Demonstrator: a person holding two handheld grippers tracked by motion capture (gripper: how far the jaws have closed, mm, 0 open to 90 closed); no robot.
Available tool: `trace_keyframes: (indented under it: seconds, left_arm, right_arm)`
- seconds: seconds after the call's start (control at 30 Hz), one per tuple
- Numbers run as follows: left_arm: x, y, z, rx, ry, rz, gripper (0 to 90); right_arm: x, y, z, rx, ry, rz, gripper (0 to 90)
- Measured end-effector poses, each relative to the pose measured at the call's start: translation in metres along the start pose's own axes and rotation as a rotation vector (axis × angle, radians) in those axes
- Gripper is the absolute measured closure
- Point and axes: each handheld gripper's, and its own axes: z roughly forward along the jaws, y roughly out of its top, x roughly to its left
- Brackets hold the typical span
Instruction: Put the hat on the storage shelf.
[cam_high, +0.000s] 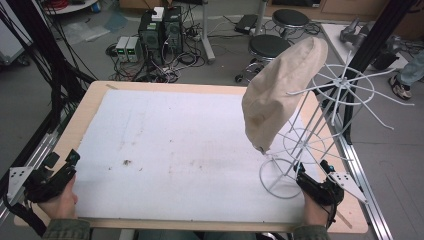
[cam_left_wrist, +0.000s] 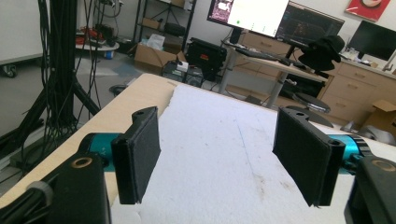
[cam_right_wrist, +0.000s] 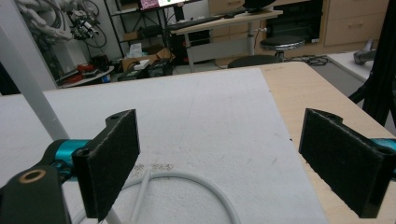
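Note:
A beige cloth cap (cam_high: 280, 95) hangs on a white wire stand (cam_high: 345, 90) at the right of the table. The stand's base ring (cam_high: 280, 179) rests on the white mat (cam_high: 175, 145). My right gripper (cam_high: 312, 167) sits just right of that ring, near the table's front edge. In the right gripper view it (cam_right_wrist: 229, 158) is open, with the ring (cam_right_wrist: 205, 182) curving low between the jaws and a white upright rod (cam_right_wrist: 28, 88) at the left. My left gripper (cam_high: 62, 161) rests at the front left corner. In its own view it (cam_left_wrist: 219, 158) is open over bare mat (cam_left_wrist: 219, 121).
The mat covers most of the wooden table (cam_high: 85, 110). Black frame posts (cam_high: 370, 45) and cable bundles (cam_high: 50, 65) flank the table. Two stools (cam_high: 270, 47) and computer boxes (cam_high: 160, 30) stand on the floor beyond the far edge. The stand's wire arms (cam_high: 385, 100) reach past the right edge.

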Motion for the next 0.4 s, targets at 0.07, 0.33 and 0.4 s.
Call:
trace_keyframes:
  seconds: [0.07, 0.33, 0.4]
  left_arm:
    - [0.0002, -0.0003, -0.0001, 0.001, 0.001, -0.001, 31.7]
    - [-0.0002, -0.0015, 0.0005, 0.013, -0.005, 0.005, 31.7]
    - [-0.0005, -0.0021, 0.0009, 0.015, -0.006, 0.005, 31.7]
  right_arm:
    - [0.0002, 0.0000, 0.0006, 0.000, 0.001, -0.001, 11.3]
    - [0.0006, -0.0002, 0.0019, 0.003, 0.005, 0.001, 11.3]
    - [0.0006, -0.0004, 0.0020, 0.002, 0.005, 0.001, 11.3]
